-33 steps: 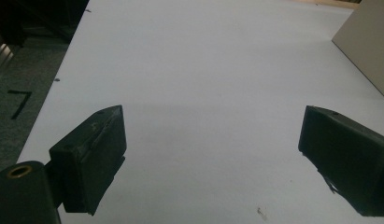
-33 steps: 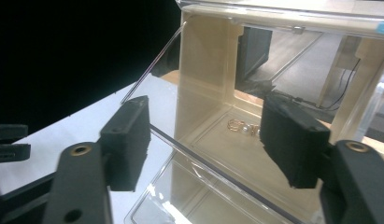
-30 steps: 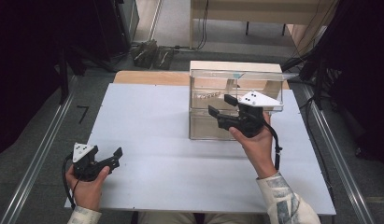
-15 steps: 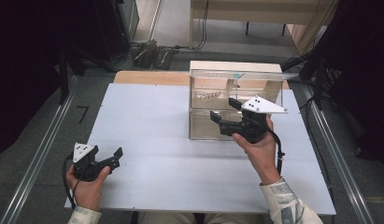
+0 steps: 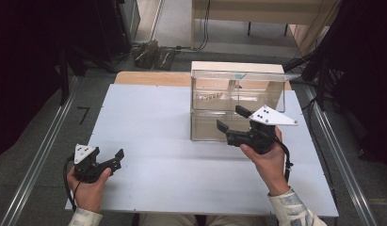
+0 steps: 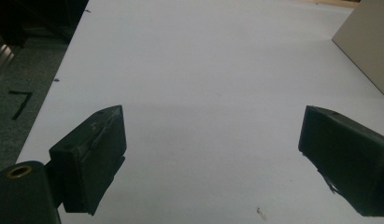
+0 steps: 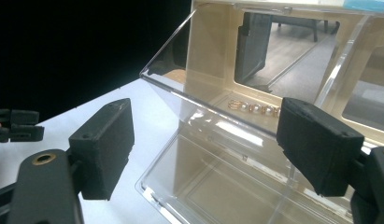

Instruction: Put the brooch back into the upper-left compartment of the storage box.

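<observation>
A clear plastic case (image 5: pixel 238 101) with a pale wooden back stands on the white table (image 5: pixel 149 117), right of the middle. A short row of pale beads (image 5: pixel 211 96) (image 7: pixel 255 108) lies on its inner shelf. My right gripper (image 5: pixel 231 117) (image 7: pixel 208 140) hovers just in front of the case's clear front, pointing left. Its jaws have just been opening and stand open with nothing pressed between them. My left gripper (image 5: pixel 116 159) (image 6: pixel 213 154) rests in a hand at the table's near left corner, open and empty over bare tabletop.
Metal rails (image 5: pixel 38 155) run along both sides of the table. Dark equipment and cables (image 5: pixel 151 54) sit on the floor beyond the far edge. In the left gripper view the case's side (image 6: pixel 367 46) shows at the upper right.
My right gripper has drawn back from the case toward the person and slightly right, and its jaws stand a little wider. The left gripper has not moved.
</observation>
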Demonstrator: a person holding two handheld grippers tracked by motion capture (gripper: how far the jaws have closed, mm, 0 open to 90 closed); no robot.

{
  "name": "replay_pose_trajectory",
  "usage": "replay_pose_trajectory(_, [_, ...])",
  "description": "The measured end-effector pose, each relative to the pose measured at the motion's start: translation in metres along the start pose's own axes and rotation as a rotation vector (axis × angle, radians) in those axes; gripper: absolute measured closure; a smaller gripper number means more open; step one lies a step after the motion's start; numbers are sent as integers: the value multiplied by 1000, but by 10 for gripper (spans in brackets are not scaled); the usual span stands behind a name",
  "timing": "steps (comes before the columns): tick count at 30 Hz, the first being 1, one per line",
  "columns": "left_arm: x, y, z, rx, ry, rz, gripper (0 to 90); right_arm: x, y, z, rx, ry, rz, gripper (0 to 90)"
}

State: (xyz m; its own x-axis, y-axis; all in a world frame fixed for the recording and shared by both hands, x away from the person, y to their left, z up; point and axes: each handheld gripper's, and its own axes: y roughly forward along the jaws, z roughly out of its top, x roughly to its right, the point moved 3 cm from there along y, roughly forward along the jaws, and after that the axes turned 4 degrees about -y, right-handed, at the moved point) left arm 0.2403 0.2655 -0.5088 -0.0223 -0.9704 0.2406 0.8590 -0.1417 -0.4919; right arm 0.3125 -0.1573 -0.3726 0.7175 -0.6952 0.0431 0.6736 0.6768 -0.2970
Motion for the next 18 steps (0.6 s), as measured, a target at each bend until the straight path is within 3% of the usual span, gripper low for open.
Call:
replay_pose_trajectory(11, [0, 0, 0, -3, 0, 2, 82, -3, -21, -12, 6, -11, -1, 174])
replay_pose_trajectory(18, [0, 0, 0, -4, 6, 2, 81, 1, -33, -25, 0, 7, -17, 174])
